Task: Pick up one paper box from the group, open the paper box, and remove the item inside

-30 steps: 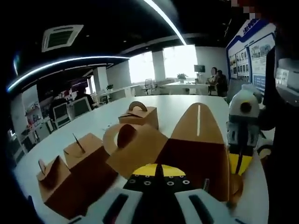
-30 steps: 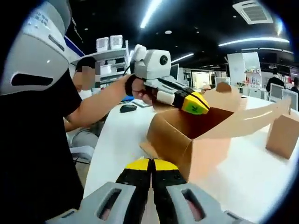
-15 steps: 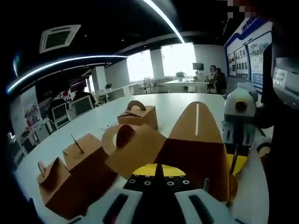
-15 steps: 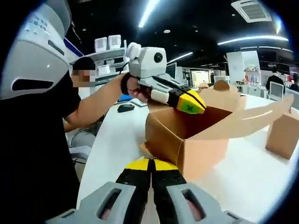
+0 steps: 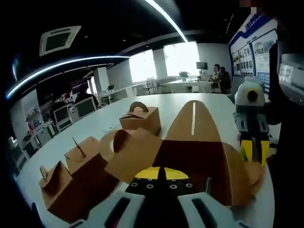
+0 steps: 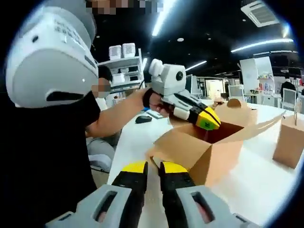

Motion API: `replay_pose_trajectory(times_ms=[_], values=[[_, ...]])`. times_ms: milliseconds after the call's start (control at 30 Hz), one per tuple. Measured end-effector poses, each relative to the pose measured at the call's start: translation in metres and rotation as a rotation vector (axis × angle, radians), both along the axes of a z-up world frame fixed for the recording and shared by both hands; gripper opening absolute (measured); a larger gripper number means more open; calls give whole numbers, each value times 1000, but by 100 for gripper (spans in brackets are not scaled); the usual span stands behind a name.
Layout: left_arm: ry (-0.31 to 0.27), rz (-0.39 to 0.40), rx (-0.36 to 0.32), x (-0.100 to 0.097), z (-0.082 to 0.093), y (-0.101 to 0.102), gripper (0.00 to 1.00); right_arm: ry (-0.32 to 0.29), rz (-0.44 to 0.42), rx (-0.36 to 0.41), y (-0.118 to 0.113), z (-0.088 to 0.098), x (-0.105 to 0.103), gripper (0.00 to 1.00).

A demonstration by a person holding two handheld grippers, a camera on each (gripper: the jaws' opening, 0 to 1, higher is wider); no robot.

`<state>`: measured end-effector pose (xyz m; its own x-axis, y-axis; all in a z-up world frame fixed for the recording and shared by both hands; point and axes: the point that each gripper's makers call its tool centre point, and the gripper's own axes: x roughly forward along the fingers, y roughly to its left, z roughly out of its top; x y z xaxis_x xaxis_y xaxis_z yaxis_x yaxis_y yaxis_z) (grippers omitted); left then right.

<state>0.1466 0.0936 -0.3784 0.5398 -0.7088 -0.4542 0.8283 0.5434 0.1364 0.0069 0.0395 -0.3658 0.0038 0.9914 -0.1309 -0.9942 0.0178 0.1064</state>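
The open paper box (image 6: 199, 152) sits on the white surface (image 6: 256, 185), flaps spread. The left tongs (image 6: 209, 124) hang over its opening, tips pressed together. The right tongs (image 6: 151, 168) hover near its near wall, slightly spread. Three closed boxes (image 5: 140, 118) stand to the left on the surface.

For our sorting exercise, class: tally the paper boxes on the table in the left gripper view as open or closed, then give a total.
Open paper box: 1
Closed paper boxes: 3
Total: 4
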Motion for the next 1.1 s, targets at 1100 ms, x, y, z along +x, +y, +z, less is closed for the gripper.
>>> replay_pose_trajectory(times_ms=[1100], values=[[16, -39, 144, -5, -3, -10, 10, -151, -287, -72, 8, 13, 103, 31]])
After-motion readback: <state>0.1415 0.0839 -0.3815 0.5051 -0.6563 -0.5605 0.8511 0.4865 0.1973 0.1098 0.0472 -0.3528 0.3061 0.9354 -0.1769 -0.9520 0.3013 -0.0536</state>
